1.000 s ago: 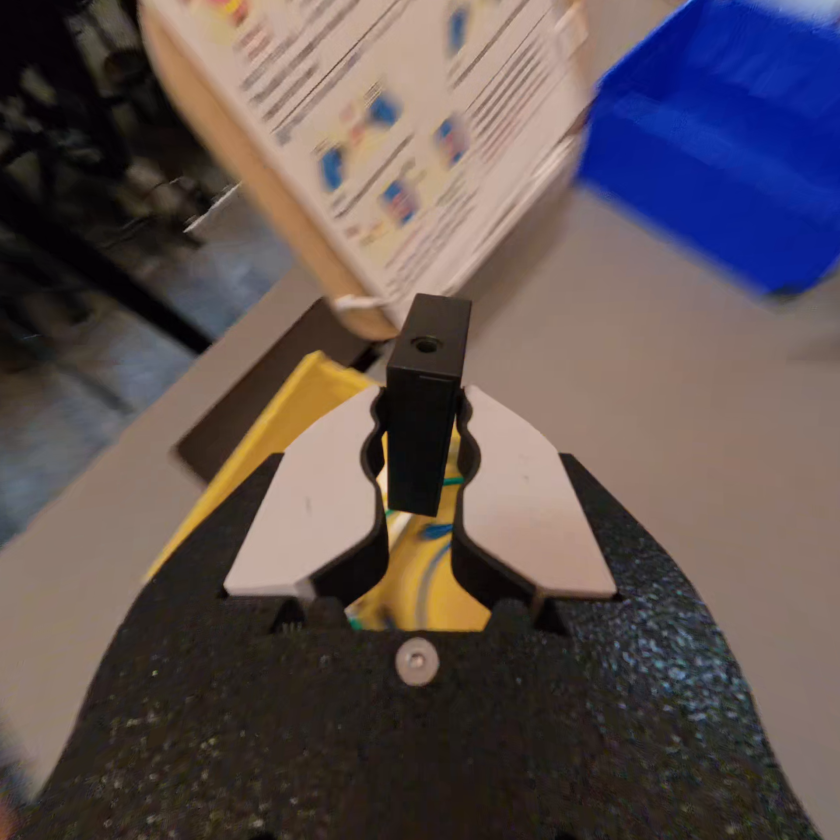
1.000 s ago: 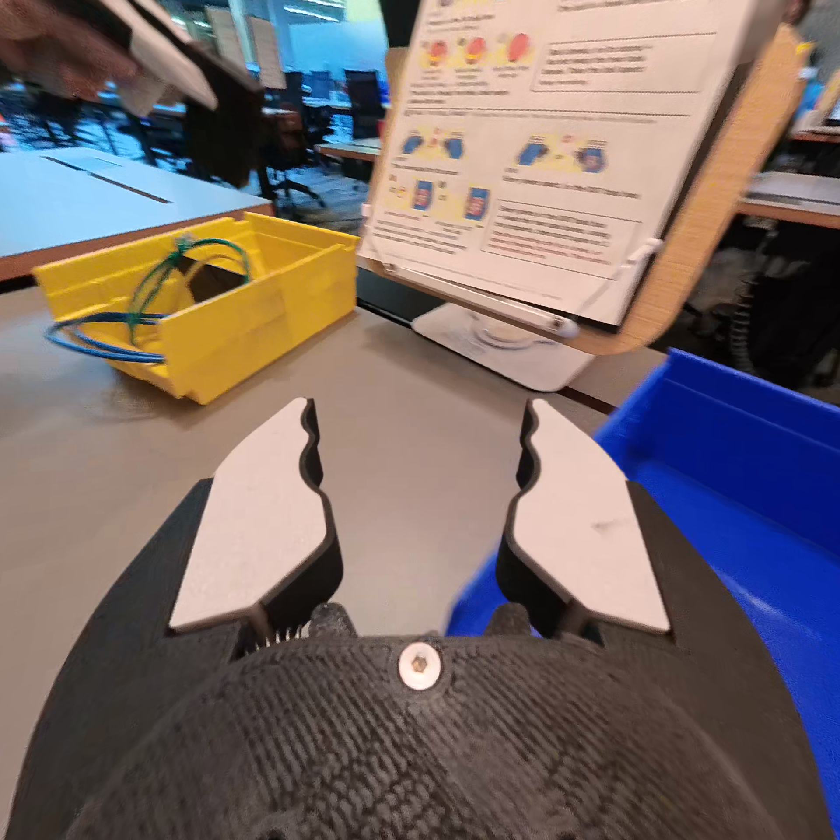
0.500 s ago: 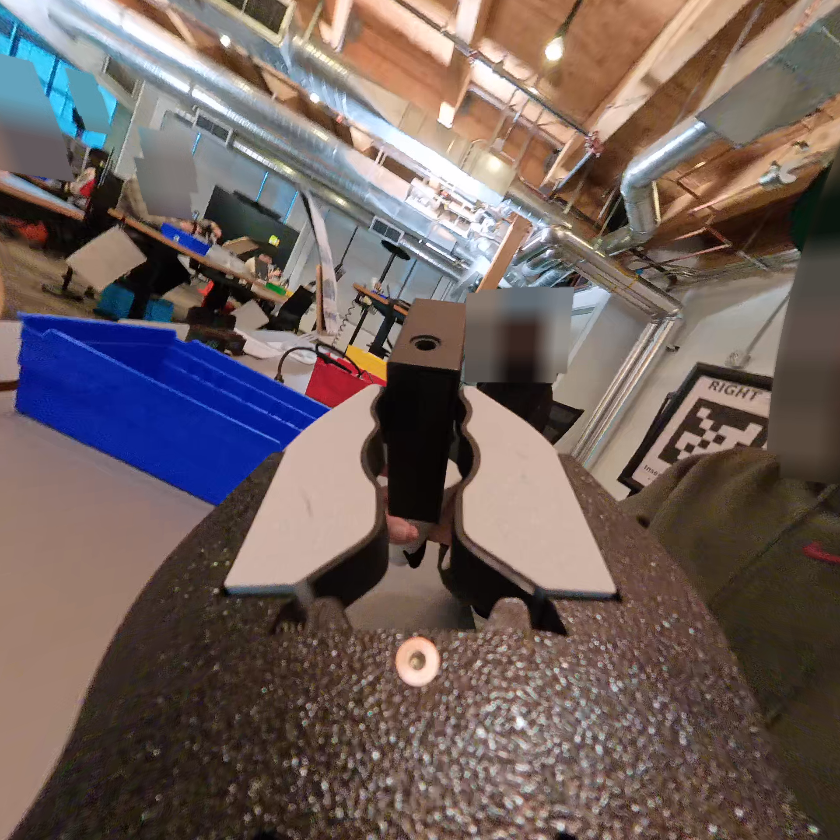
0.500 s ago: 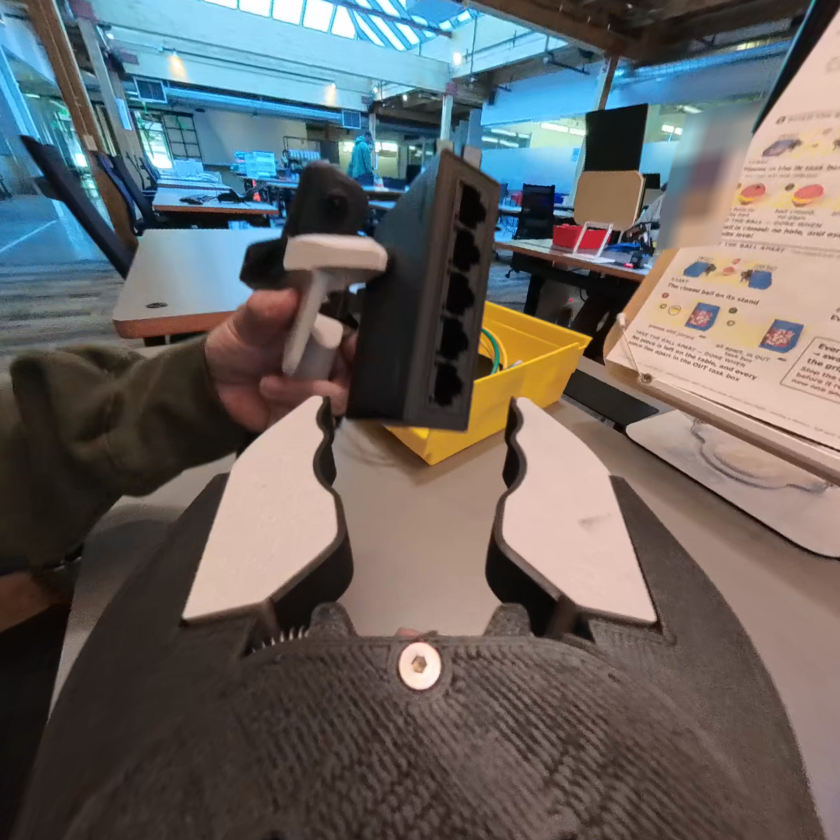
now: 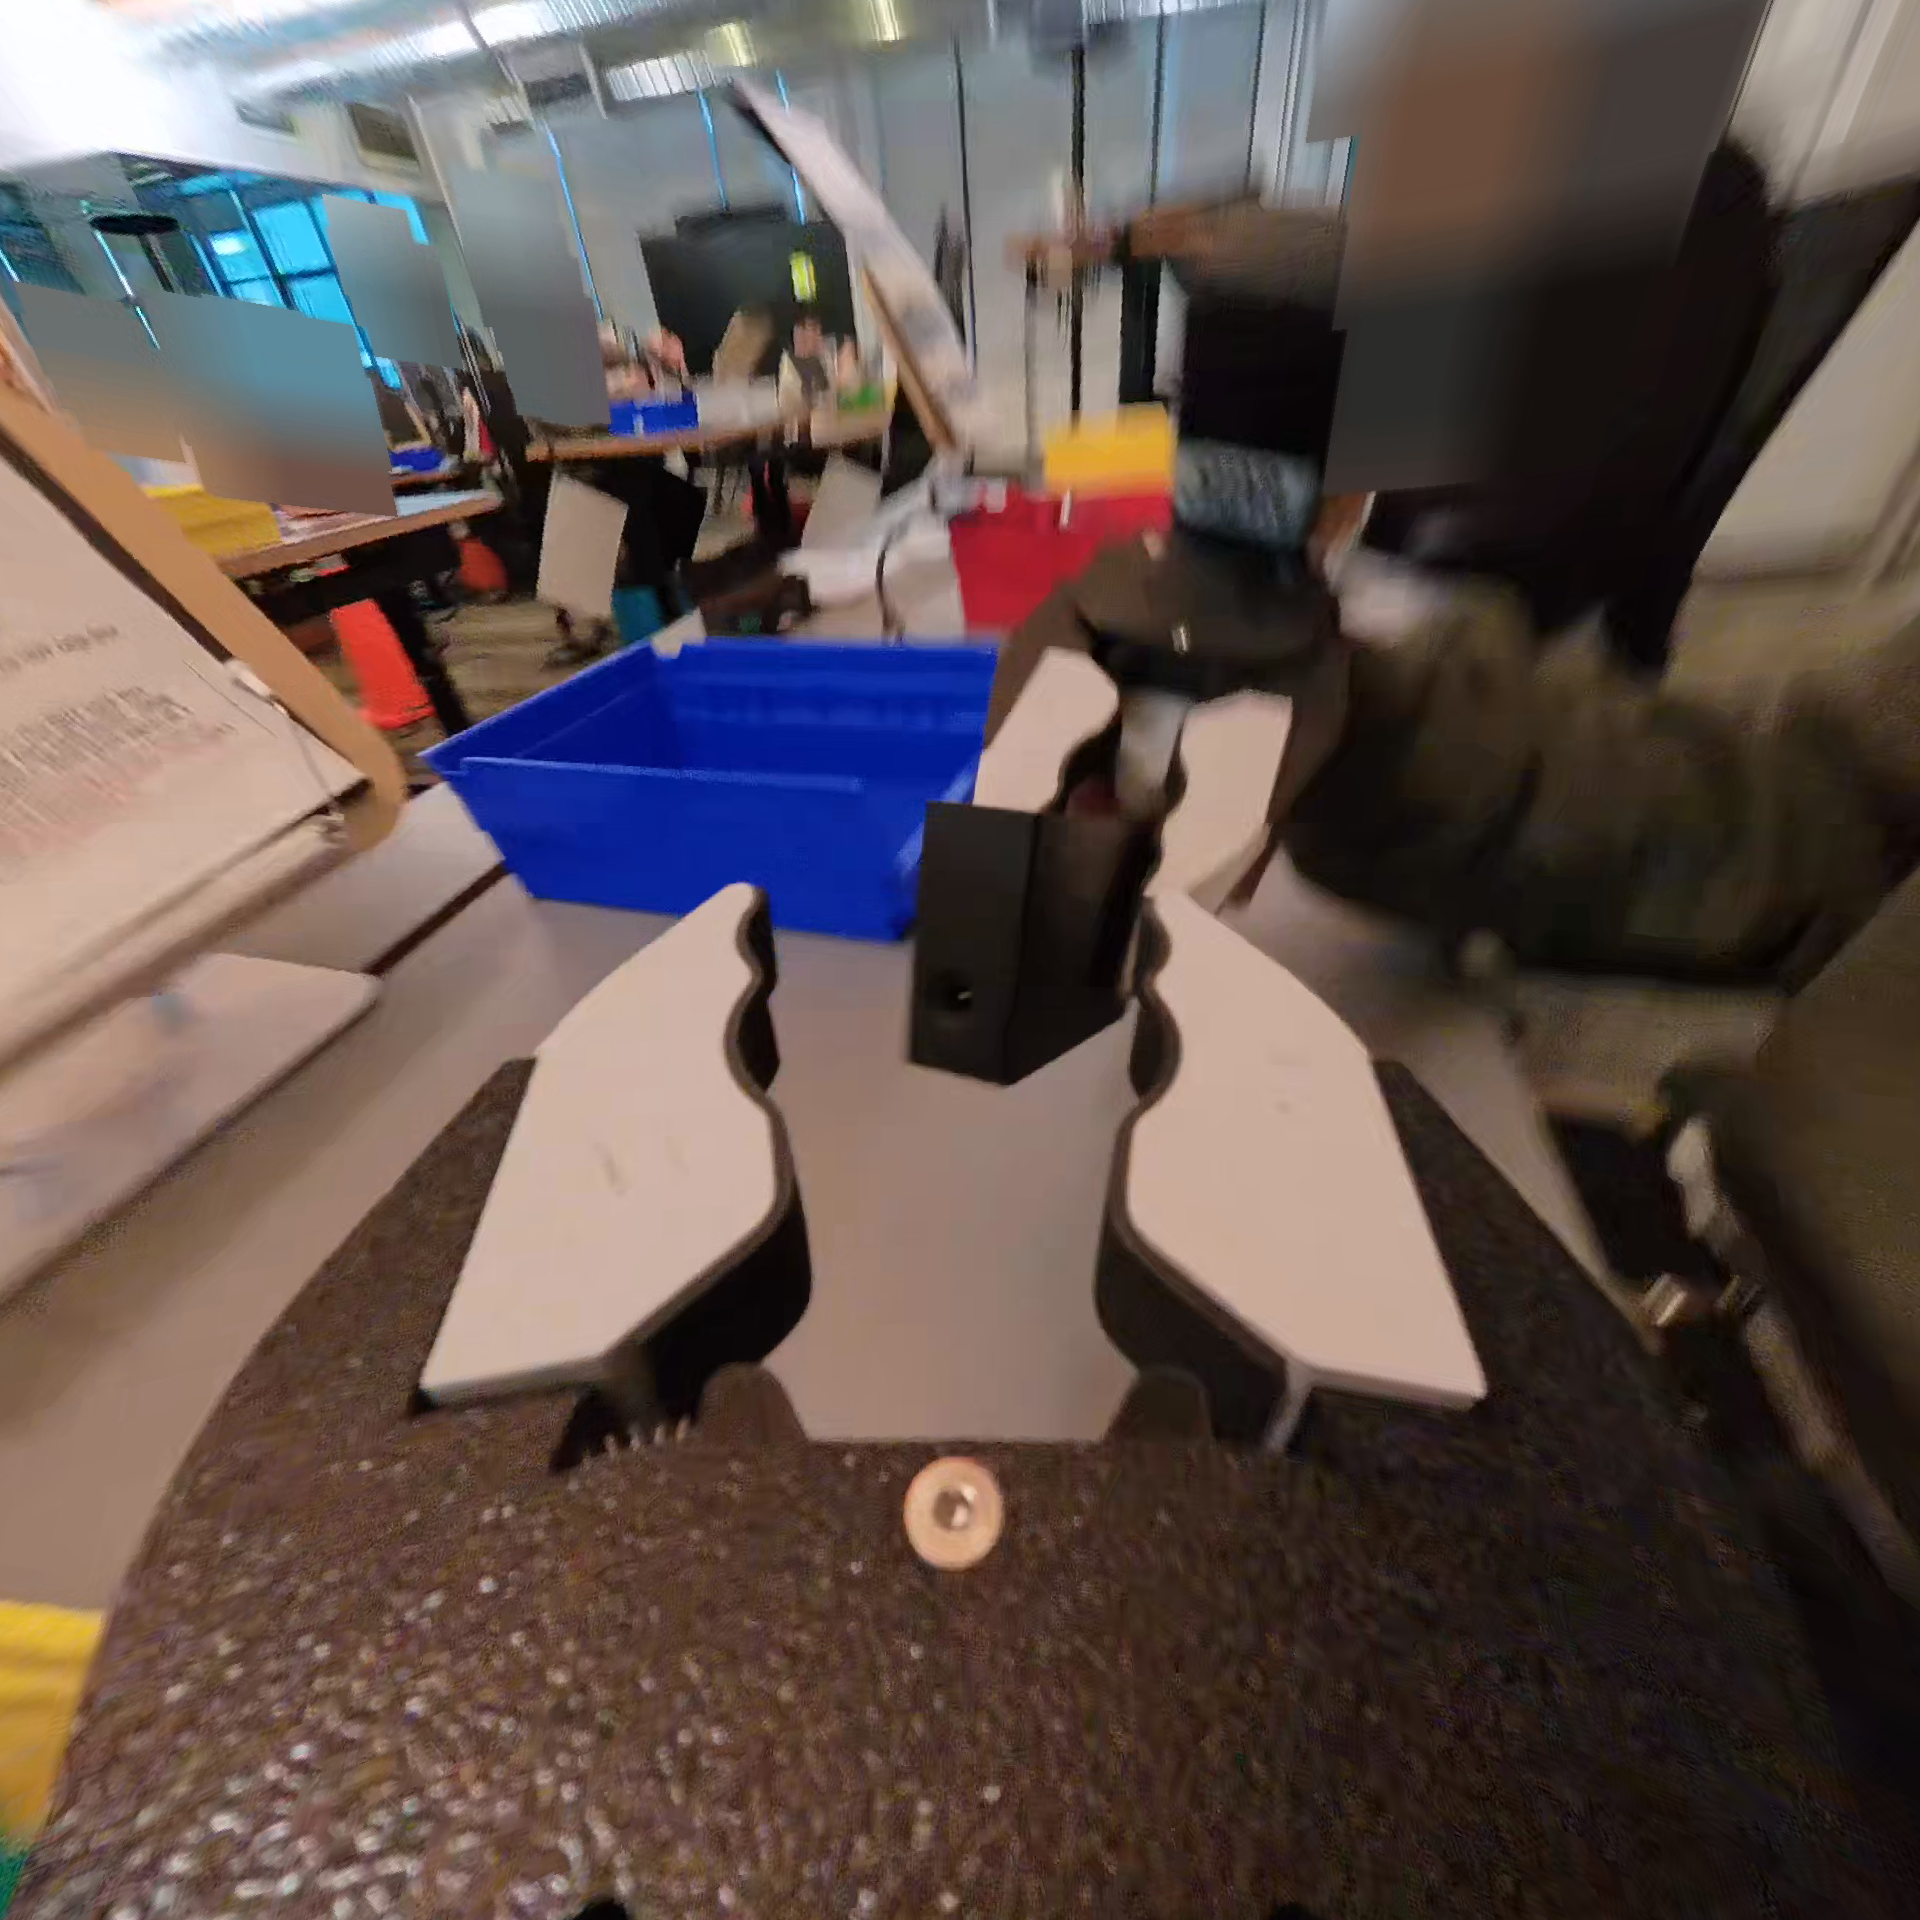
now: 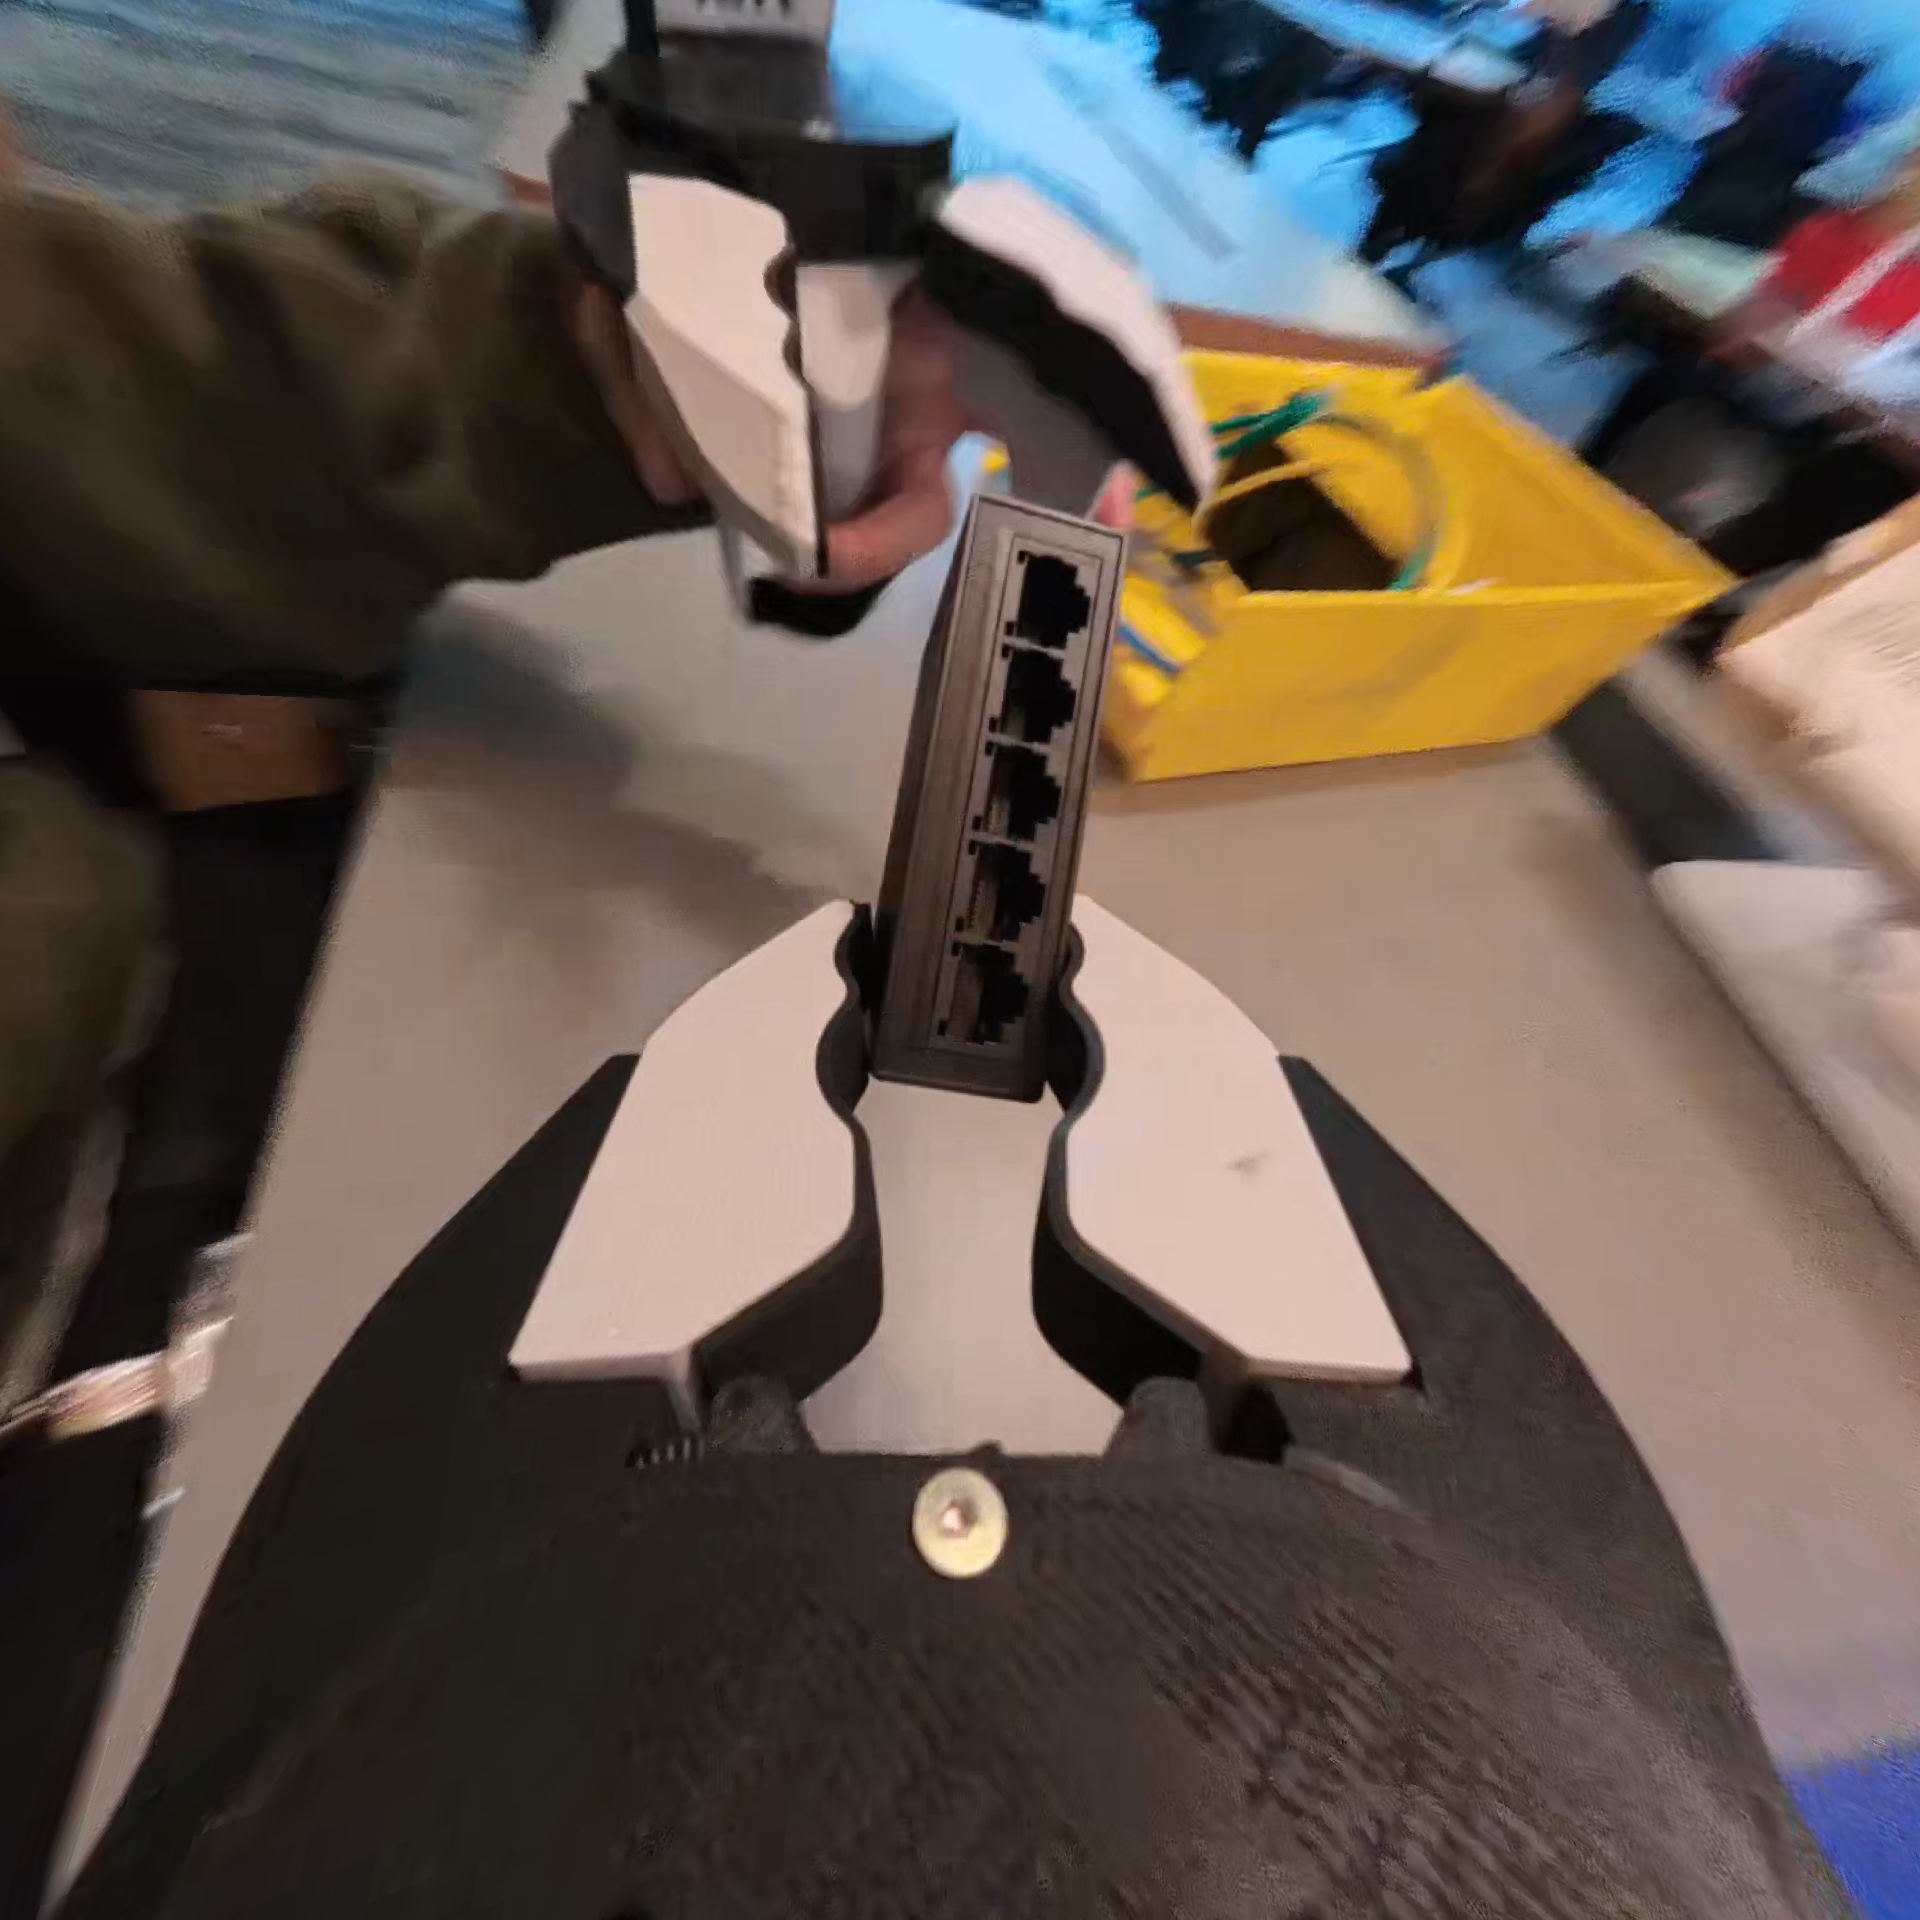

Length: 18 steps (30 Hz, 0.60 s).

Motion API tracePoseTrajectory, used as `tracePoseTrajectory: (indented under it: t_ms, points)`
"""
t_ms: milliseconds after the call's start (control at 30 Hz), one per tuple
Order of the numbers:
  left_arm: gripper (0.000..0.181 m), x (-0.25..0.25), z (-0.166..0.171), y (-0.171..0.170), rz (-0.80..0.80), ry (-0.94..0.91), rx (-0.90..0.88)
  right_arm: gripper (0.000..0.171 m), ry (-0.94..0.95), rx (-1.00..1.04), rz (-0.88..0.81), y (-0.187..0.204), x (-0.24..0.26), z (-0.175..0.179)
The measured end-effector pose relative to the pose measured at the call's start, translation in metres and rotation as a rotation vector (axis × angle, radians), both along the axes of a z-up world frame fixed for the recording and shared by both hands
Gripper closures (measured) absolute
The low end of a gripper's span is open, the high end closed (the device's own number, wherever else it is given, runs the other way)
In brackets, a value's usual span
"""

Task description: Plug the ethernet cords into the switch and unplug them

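The black switch stands on end in my right gripper, which is shut on its lower end. Its row of ports faces the right wrist camera. In the left wrist view the switch hangs just ahead of my open, empty left gripper, with the right gripper's fingers behind it. The left gripper's fingers show spread apart above the switch in the right wrist view. Green ethernet cords lie coiled in a yellow bin behind the switch.
A blue bin sits on the grey table ahead of the left gripper. A paper sheet on a wooden stand is at its left. A person's olive sleeve reaches in from the left.
The switch has passed from my left gripper to my right one. The left gripper has opened and let go; the right gripper has shut on the switch's lower end.
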<state>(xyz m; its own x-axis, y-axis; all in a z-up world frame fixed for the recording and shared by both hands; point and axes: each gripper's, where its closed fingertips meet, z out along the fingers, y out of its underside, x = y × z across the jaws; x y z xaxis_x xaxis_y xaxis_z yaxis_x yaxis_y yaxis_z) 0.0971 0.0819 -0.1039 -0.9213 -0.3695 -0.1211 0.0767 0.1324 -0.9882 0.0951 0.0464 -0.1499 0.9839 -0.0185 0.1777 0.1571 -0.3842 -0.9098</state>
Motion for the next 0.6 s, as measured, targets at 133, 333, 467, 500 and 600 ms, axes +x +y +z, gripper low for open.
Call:
tracePoseTrajectory:
  t_ms: [133,333,467,500,600]
  points:
    - [0.105,-0.013,-0.013,-0.014,-0.064,-0.187,0.338,0.14,0.301,0.05,0.178,-0.021,-0.017,-0.004]
    - [0.098,-0.014,-0.044,-0.035,-0.108,-0.475,0.724,0.14,0.581,0.109,0.357,-0.037,-0.034,-0.004]
    - [0.099,-0.024,-0.047,-0.054,-0.199,-0.444,0.672,0.14,0.625,0.073,0.418,-0.034,-0.045,-0.011]
    - [0.1,-0.024,-0.048,-0.056,-0.21,-0.441,0.668,0.14,0.645,0.072,0.436,-0.033,-0.048,-0.011]
    - [0.114,-0.024,-0.053,-0.055,-0.23,-0.444,0.689,0.14,0.666,0.074,0.438,-0.028,-0.047,-0.014]
